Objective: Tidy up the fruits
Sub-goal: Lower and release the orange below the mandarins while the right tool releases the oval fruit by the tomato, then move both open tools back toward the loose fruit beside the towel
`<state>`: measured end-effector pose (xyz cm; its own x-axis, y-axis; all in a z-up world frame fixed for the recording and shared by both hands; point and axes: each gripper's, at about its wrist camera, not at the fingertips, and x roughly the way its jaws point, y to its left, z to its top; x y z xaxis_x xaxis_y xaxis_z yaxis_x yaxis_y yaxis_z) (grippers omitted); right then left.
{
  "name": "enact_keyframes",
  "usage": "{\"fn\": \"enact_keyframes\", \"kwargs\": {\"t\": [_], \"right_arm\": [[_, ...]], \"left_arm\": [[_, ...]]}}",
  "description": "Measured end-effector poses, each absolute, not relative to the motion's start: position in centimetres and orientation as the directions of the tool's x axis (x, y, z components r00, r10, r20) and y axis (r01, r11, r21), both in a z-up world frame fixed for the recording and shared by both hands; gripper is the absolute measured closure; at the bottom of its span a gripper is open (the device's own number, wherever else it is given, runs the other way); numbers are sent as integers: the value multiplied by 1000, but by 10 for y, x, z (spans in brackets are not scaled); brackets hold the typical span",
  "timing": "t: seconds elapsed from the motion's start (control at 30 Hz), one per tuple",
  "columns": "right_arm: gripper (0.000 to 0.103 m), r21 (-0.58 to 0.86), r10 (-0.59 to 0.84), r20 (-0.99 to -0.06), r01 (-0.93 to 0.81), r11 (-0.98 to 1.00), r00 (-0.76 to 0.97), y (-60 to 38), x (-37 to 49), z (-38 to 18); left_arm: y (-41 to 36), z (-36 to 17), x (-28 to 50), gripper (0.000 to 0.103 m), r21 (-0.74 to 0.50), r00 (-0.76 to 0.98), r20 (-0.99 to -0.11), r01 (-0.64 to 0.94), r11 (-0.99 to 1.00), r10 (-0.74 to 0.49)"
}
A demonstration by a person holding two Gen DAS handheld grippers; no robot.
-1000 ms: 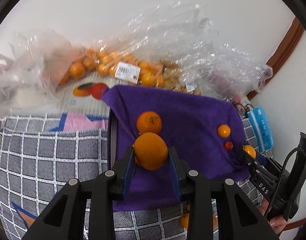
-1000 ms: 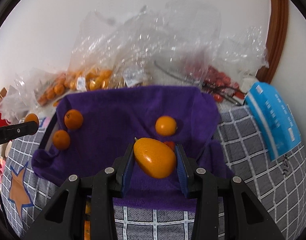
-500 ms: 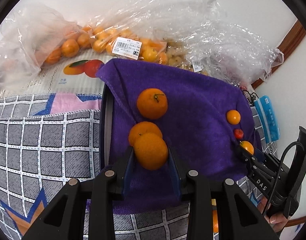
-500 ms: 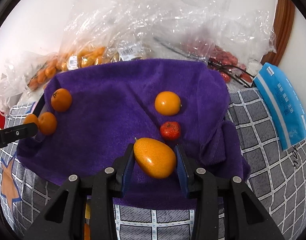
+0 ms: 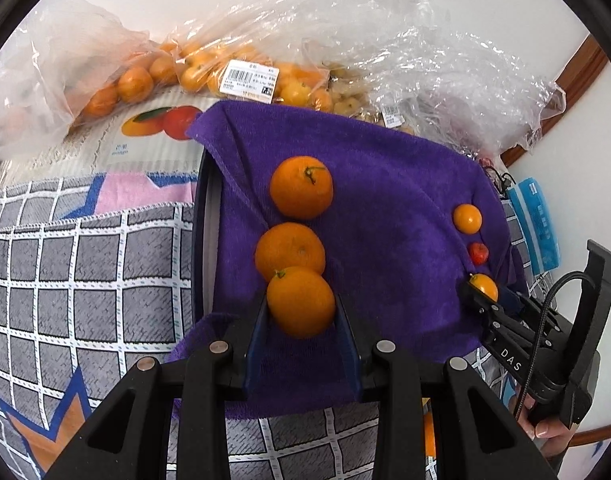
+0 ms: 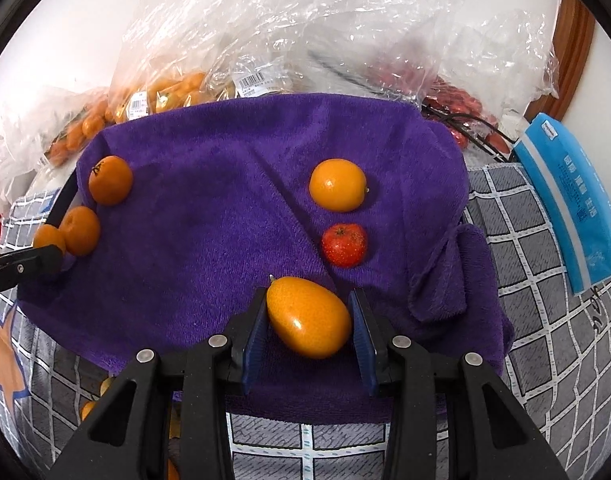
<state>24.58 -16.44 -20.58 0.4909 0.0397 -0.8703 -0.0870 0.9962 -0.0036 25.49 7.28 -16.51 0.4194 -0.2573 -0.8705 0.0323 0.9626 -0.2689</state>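
Left gripper (image 5: pixel 301 312) (clamping mandarin (image 5: pixel 301 302)) near towel (image 5: pixel 385 208) edge.

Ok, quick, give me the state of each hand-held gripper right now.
Left hand-held gripper: closed on a round orange, just above the purple towel.
Right hand-held gripper: closed on an oval yellow-orange fruit, over the same towel.

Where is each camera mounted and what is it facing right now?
Left wrist: on the left hand-held gripper, angled down at the purple towel; its jaws hold a mandarin, and the right hand-held gripper shows at right.
Right wrist: on the right hand-held gripper, angled down at the same towel, gripping an oval orange fruit.
Shared: towel, the red fruit, bagged fruit behind.
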Motion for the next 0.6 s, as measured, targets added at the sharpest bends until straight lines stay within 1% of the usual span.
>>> {"fn": "enact_keyframes", "kwargs": {"t": [0.1,0.17,0.2,0.27,0.33,0.4,0.53,0.57,0.6], "right_arm": [[63,-16,31,-871,-92,996,491,-163,245,-206],[58,-19,28,-871,-90,996,490,-164,244,-205],[53,-19,26,-870,-87,996,492,-165,242,-204],[49,-21,25,-861,-84,996,508,-167,238,-199],[41,-28,19,-853,-83,996,522,-168,235,-194],[38,-35,15,-842,-81,996,539,-170,230,-188],[38,-47,-6,-819,-56,997,574,-176,219,-174],[38,-42,-8,-813,-45,998,582,-178,215,-170],[38,-37,-9,-810,-37,999,587,-180,213,-168]], "left_arm": [[72,-170,256,72,-273,404,-877,27,962,-260],[70,-173,257,72,-276,396,-879,27,961,-264],[70,-175,257,71,-276,393,-881,26,961,-264],[68,-177,257,72,-276,386,-884,24,961,-264],[67,-179,256,72,-277,381,-886,23,961,-265],[65,-180,255,73,-283,375,-887,22,959,-270],[60,-175,252,71,-274,382,-886,28,961,-264],[60,-172,250,70,-272,387,-884,30,962,-262],[60,-169,248,67,-271,394,-881,33,962,-262]]}}
